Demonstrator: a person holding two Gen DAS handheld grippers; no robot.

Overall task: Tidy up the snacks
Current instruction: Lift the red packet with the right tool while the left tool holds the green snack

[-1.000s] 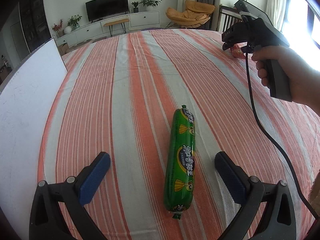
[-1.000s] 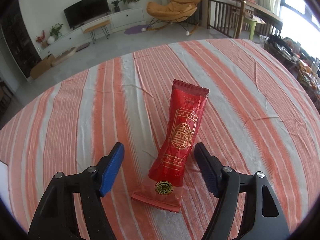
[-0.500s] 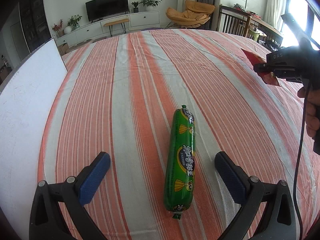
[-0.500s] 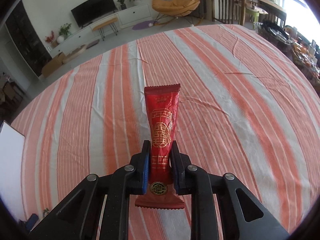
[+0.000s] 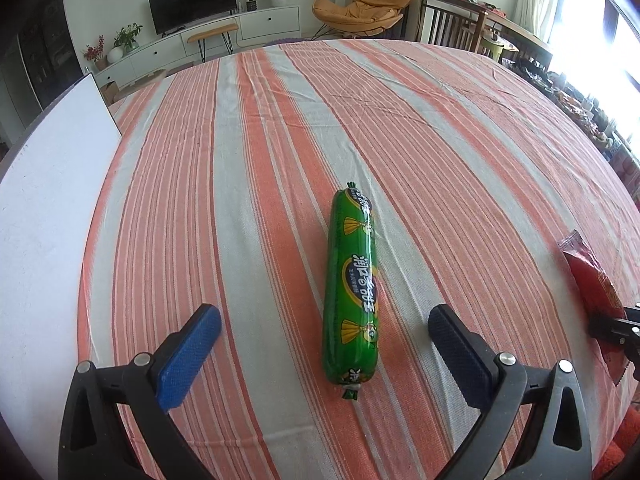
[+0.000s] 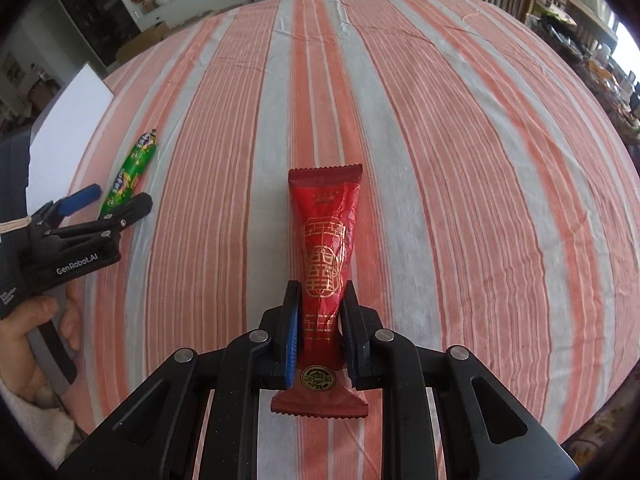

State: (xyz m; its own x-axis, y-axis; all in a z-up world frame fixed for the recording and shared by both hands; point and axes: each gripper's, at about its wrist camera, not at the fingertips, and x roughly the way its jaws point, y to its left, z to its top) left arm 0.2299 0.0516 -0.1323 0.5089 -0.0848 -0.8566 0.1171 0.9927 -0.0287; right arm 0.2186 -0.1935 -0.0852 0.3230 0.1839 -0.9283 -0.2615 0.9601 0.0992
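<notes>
A green sausage stick (image 5: 353,296) lies lengthwise on the striped tablecloth, between the wide-open fingers of my left gripper (image 5: 325,334), which does not touch it. It also shows in the right wrist view (image 6: 129,173) beside the left gripper (image 6: 116,199). My right gripper (image 6: 319,312) is shut on a red snack packet (image 6: 326,256) with gold print and holds it above the cloth. The packet (image 5: 592,276) shows at the right edge of the left wrist view.
A white board (image 5: 44,216) lies along the left side of the table, also in the right wrist view (image 6: 66,120). The orange-and-grey striped tablecloth (image 5: 420,128) covers the table. Chairs and a cluttered side table stand beyond the far right edge.
My right gripper closed on the red packet, lifted it and carried it back toward the near side, right of the left gripper. The left gripper and sausage have not moved.
</notes>
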